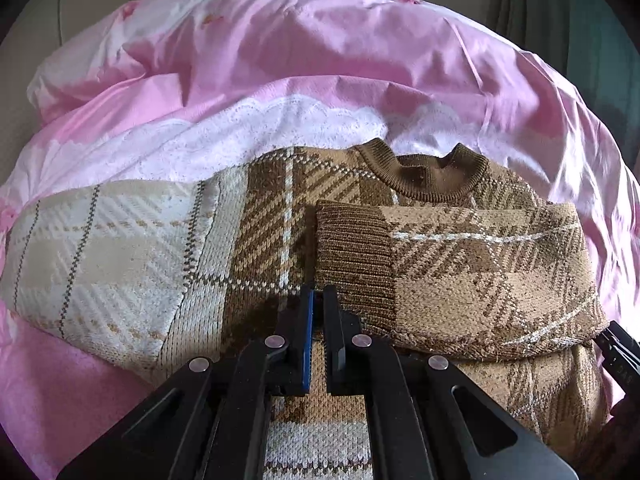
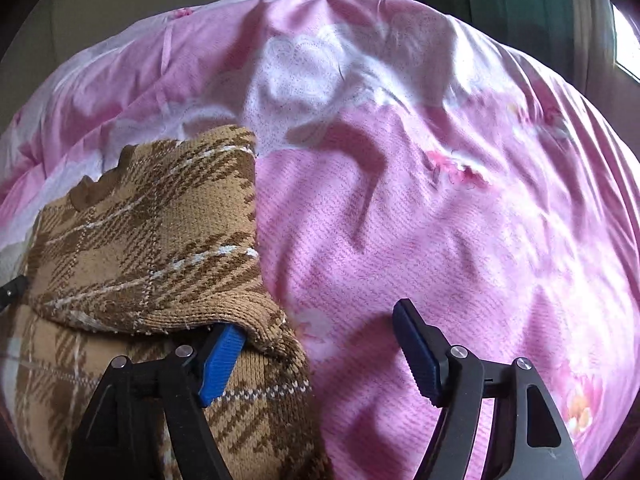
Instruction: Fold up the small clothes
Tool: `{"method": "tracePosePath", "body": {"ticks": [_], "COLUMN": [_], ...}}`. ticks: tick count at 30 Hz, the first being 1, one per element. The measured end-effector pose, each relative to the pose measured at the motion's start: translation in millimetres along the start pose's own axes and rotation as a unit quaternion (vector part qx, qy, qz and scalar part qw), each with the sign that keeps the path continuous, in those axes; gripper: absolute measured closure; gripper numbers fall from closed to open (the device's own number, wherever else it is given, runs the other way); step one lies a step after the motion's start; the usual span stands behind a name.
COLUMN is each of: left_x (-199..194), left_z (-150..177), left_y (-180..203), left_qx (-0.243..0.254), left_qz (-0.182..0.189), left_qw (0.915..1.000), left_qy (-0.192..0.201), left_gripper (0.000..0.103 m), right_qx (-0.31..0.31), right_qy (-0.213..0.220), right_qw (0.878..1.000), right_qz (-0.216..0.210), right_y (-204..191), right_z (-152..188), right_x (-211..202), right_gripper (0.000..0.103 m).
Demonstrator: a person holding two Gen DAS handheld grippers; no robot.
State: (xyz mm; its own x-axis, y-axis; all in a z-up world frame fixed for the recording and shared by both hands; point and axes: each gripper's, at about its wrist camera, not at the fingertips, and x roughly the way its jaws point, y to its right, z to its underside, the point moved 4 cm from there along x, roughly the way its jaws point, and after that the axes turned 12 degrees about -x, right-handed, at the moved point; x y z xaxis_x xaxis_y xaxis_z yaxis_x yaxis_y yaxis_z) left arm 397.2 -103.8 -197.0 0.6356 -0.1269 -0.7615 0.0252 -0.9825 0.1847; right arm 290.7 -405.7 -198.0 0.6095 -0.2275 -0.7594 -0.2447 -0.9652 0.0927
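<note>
Pink bedspread point(image 2: 440, 220), sweater point(image 1: 360, 240) partly cropped

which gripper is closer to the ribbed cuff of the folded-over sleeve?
Left. The left gripper, shut, sits right at the near edge of the cuff. The right gripper, open, is at the sleeve's folded end, one finger tucked under it; no cuff shows there.

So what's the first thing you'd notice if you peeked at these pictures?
A brown plaid sweater lies on a bright pink bedspread, with one sleeve folded across its front. Below it, the left gripper is pinched shut over the knit. In the right wrist view, the right gripper stands open at the sweater's edge.
</note>
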Motion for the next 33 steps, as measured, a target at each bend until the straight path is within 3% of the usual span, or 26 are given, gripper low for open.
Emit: {"method": "tracePosePath", "body": {"ticks": [8,14,15,16,19,23,33], "left_x": [-38,-50,-47,-41,-20,2,5], "left_z": [0,-8,-8,-8,-3,6,10], "left_y": [20,60,65,70,75,62,52], "left_qx": [0.05,0.081,0.084,0.087,0.098,0.088,0.075], "left_qz": [-0.012,0.045,0.054,0.064,0.06,0.052,0.056], "left_qw": [0.998,0.9945,0.994,0.9935,0.9933,0.9946,0.9955], "left_qy": [0.036,0.048,0.045,0.037,0.011,-0.016,-0.011], "left_gripper": [0.096,0.096,0.096,0.096,0.096,0.096,0.095], "right_qx": [-0.048,-0.091,-0.089,-0.086,-0.081,-0.078,-0.099], "right_qy": [0.027,0.114,0.124,0.127,0.093,0.046,0.039], "right_qw": [0.998,0.989,0.988,0.987,0.988,0.99,0.99], "right_qz": [-0.029,-0.021,-0.039,-0.055,-0.098,-0.104,-0.087], "right_y": [-13,-33,-36,-37,-44,-45,-52], "right_z": [5,-32,-39,-41,-42,-26,-20], "right_x": [-32,-56,-54,-53,-28,-1,6], "right_gripper": [0.031,0.031,0.033,0.044,0.065,0.065,0.065]}}
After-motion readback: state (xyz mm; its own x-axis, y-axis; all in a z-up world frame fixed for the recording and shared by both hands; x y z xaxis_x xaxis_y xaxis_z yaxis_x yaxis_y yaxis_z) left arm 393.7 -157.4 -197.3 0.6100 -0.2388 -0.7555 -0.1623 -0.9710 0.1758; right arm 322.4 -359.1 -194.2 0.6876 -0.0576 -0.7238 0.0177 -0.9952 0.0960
